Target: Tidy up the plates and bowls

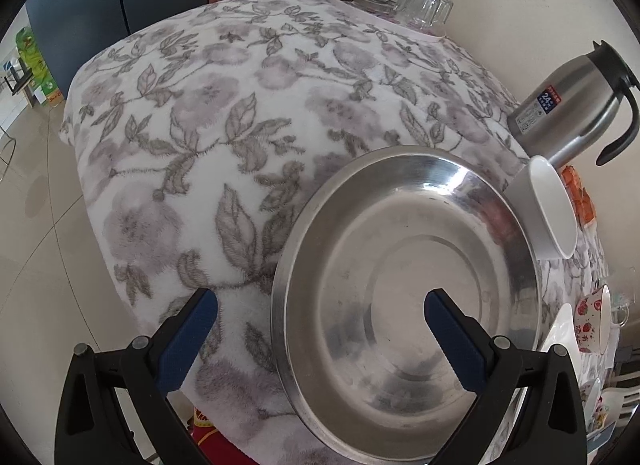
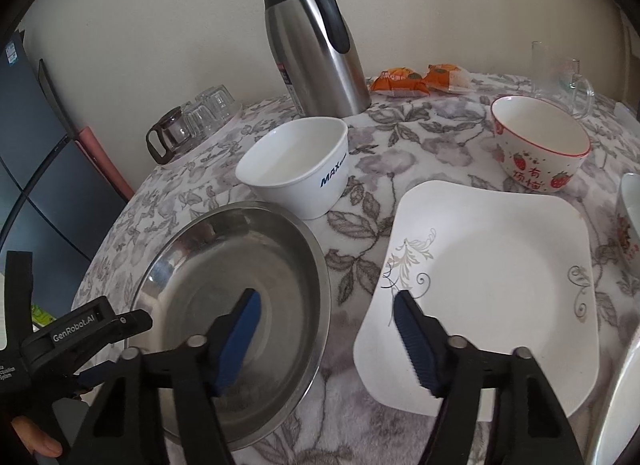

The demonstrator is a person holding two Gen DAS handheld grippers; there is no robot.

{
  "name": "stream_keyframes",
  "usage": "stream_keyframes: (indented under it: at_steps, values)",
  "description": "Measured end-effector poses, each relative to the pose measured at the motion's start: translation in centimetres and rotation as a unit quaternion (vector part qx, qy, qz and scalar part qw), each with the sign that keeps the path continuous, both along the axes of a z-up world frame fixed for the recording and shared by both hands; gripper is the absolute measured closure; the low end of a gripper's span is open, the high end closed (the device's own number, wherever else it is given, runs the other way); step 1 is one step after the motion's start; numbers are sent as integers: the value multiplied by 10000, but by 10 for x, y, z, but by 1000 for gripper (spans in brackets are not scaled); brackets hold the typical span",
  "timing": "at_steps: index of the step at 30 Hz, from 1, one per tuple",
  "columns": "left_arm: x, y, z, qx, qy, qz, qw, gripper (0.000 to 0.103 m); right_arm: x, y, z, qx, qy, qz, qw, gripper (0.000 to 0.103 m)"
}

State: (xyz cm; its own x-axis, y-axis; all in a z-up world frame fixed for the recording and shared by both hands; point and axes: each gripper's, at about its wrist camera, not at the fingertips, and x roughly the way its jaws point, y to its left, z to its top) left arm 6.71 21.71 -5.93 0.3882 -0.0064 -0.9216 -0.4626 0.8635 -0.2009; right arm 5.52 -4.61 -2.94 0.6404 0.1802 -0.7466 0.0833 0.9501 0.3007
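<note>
Left gripper (image 1: 320,329): my left jaws stand spread wide at the bottom of the left wrist view, one blue pad over the cloth, the other over the steel plate's well; nothing is pinched.
Left gripper body (image 2: 80,329): lower left of the right wrist view, its white lettering reads "GenRobot.AI".
Steel plate (image 1: 404,297): round, lower centre-right of the left view, its near rim reaching close to the table's front edge; lower left in the right view (image 2: 236,305).
Tablecloth (image 1: 200,125): floral, bare across the whole upper left of the left view, the widest open room.
White bowl (image 2: 296,165): centre of the right view, blue "MAX" on its side, just beyond the steel plate; the left view shows only its edge-on profile.
Flask (image 2: 316,45): steel, upper centre, against the wall; its label shows "24" only in the left view (image 1: 576,105).
Right gripper (image 2: 324,333): my right jaws stand partly spread, empty, over the strip of cloth between the steel plate and the square plate.
Square plate (image 2: 492,289): white with grey scrollwork, right of centre, seen whole only here.
Strawberry bowl (image 2: 540,141): upper right, red Chinese characters; I cannot read them surely.
Snack packets (image 2: 420,79): orange, by the wall.
</note>
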Motion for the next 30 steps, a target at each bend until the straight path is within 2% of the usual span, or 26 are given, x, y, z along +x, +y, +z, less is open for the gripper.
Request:
stream_keyframes:
  at_steps: [3,6,11,13,14,23,27,30]
  values:
    - [3,1,-3,36,27,23,10000,4,5,4,-3,15,19,134,9999,52]
    - [6,3,-7,13,68,41,10000,15,10,8,-6,43,51,244,9997,61]
    - [9,6,-13,-67,159,32,9998,33,15,12,-15,27,183,261,9995,65]
    - [11,7,-15,-102,194,8,9998,36,15,13,-19,21,243,253,9994,66]
    - [11,8,-17,-129,214,3,9997,38,15,14,-20,3,274,250,9993,70]
    - [12,9,-22,-124,221,-92,9996,62,12,11,-25,61,371,205,9991,86]
    - [13,8,-22,17,223,-64,9997,69,10,10,-25,102,405,208,9989,87]
    - [10,15,-21,-76,162,53,9998,76,9,11,-23,128,413,231,9988,87]
